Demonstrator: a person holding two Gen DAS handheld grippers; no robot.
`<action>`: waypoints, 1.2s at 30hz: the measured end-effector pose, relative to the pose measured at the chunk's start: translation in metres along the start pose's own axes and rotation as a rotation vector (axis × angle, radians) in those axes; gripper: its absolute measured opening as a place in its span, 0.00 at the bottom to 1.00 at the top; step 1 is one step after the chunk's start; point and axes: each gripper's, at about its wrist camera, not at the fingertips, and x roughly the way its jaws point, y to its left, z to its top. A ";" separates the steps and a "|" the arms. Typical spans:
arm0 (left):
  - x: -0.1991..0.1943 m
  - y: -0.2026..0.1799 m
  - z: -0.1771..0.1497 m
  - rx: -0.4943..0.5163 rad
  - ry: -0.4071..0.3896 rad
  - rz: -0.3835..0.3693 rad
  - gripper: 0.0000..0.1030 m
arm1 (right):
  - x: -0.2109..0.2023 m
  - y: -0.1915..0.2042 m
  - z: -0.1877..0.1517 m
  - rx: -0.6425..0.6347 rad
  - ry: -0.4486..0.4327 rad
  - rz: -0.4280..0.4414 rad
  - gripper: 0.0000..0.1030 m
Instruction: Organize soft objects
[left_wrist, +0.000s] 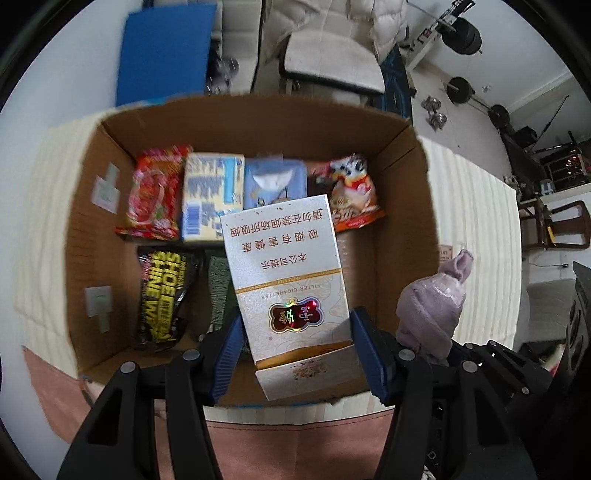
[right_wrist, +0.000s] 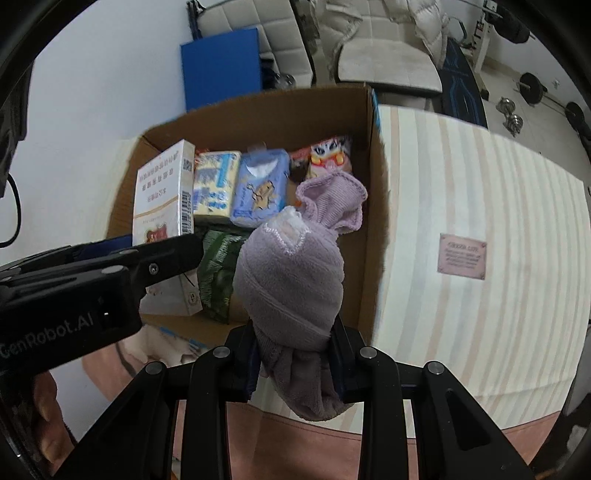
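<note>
Cardboard box (left_wrist: 406, 177) open on a striped cloth (left_wrist: 476, 206), seen from the left wrist. Inside along the far wall: red packet (left_wrist: 153, 192), yellow pack (left_wrist: 212, 195), blue tissue pack (left_wrist: 273, 181), cartoon snack bag (left_wrist: 351, 192). Nearer: black shoe-shine packet (left_wrist: 164, 295) and green cloth (left_wrist: 219, 291). Left gripper (left_wrist: 295, 354) closed on a white cigarette carton (left_wrist: 286, 269), held above the box interior, blue pads (left_wrist: 364, 347) against both sides. Lilac sock bundle (left_wrist: 432, 302) to the right.

From the right wrist: right gripper (right_wrist: 295, 365) clamped on the sock bundle (right_wrist: 291, 280), raised over the box's (right_wrist: 373, 206) near right corner. Carton (right_wrist: 164, 195) at left in the other gripper (right_wrist: 162, 258). Pink label (right_wrist: 462, 256) lying on the cloth (right_wrist: 480, 177).
</note>
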 end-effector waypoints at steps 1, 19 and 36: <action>0.003 0.000 0.001 0.002 0.014 -0.006 0.54 | 0.006 0.001 0.001 0.010 0.003 -0.010 0.32; 0.043 -0.013 0.014 0.109 0.113 0.032 0.86 | 0.024 0.001 0.013 0.061 0.021 -0.113 0.71; 0.010 0.000 0.004 0.080 0.017 0.120 0.97 | 0.001 0.003 0.011 0.064 -0.013 -0.157 0.88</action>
